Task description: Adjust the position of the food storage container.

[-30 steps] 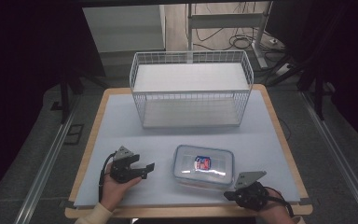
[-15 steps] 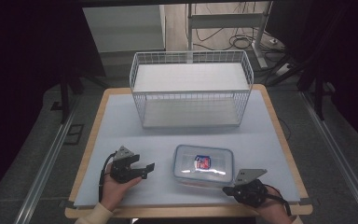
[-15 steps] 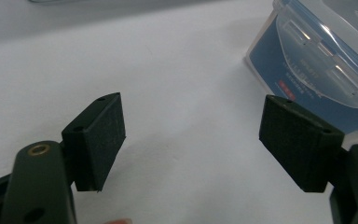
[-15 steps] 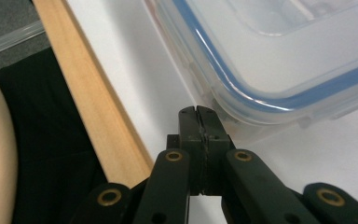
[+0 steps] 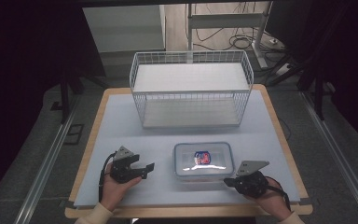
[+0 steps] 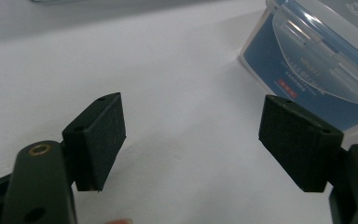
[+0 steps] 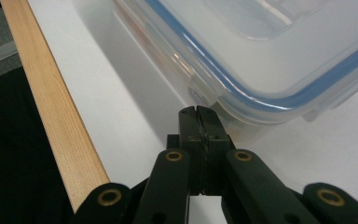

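One lidded container [image 5: 203, 159], flat, long axis across table, label seemingly upward

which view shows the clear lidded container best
The high view: the whole container lies on the table with its blue-edged lid on. The left gripper view catches one corner at upper right; the right gripper view, a close corner and lid rim.

From high above the near edge we look forward and down over the whole table [image 5: 121, 116]. Our two gripper cameras sit low and close, both sharing the lidded plastic box [image 5: 204, 158] at six o'clock.
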Available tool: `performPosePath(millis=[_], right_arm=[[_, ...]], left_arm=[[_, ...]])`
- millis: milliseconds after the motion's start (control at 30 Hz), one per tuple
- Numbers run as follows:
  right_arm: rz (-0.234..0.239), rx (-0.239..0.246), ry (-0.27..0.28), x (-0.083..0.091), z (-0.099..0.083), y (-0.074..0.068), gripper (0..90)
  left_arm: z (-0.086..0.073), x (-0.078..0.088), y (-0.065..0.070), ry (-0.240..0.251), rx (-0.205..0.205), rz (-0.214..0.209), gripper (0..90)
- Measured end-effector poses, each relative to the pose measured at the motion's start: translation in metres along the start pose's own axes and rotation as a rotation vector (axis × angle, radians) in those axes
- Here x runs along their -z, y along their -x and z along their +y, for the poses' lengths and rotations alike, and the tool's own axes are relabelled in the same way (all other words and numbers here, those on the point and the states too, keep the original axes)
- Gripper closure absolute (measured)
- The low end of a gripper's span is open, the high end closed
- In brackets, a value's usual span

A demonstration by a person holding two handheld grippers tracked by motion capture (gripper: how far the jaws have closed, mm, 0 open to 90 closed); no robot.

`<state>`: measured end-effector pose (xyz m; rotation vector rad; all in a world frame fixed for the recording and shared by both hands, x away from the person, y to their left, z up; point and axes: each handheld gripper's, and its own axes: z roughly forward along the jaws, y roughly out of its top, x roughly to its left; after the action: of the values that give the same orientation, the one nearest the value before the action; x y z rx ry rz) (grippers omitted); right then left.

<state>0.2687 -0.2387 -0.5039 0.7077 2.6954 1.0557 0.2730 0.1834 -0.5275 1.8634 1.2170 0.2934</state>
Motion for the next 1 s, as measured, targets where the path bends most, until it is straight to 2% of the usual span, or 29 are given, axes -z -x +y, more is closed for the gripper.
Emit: performPosePath(millis=[233, 300, 400, 433, 467, 533, 567, 667, 733, 767, 933, 1000], right_arm=[[0.010, -0.012, 0.009, 0.002, -0.002, -0.001, 89.9], [0.018, -0.008, 0.028, 0.008, -0.001, -0.005, 89.9], [-0.009, -0.032, 0.088, 0.027, 0.001, -0.003, 89.8], [-0.009, -0.032, 0.088, 0.027, 0.001, -0.003, 89.8], [-0.033, -0.059, 0.121, 0.038, 0.003, 0.004, 89.8], [-0.043, -0.072, 0.129, 0.041, 0.004, 0.008, 89.8], [-0.070, -0.097, 0.140, 0.048, 0.006, 0.015, 89.9], [-0.108, -0.142, 0.145, 0.054, 0.011, 0.032, 89.8], [-0.142, -0.179, 0.129, 0.052, 0.017, 0.049, 89.7], [-0.142, -0.179, 0.129, 0.052, 0.017, 0.049, 89.7], [-0.142, -0.220, 0.109, 0.038, 0.021, 0.067, 89.5], [-0.140, -0.223, 0.107, 0.037, 0.019, 0.067, 89.5]], left_arm=[[0.000, 0.000, 0.000, 0.000, -0.001, -0.002, 22.5], [0.000, 0.000, -0.001, 0.002, 0.001, -0.004, 22.5], [0.001, 0.000, -0.001, 0.000, 0.005, -0.012, 22.4], [0.001, 0.000, -0.001, 0.000, 0.005, -0.012, 22.4], [0.003, 0.000, -0.001, 0.004, 0.013, -0.018, 22.3], [0.005, 0.001, -0.001, 0.007, 0.018, -0.018, 22.2], [0.006, 0.001, -0.001, 0.010, 0.018, -0.017, 22.2], [0.014, 0.003, 0.001, 0.031, 0.027, -0.022, 22.1], [0.017, 0.004, 0.003, 0.036, 0.029, -0.028, 21.9], [0.017, 0.004, 0.004, 0.035, 0.029, -0.030, 21.9], [0.017, 0.004, 0.004, 0.027, 0.043, -0.033, 22.0], [0.016, 0.004, 0.004, 0.026, 0.046, -0.032, 22.0]])
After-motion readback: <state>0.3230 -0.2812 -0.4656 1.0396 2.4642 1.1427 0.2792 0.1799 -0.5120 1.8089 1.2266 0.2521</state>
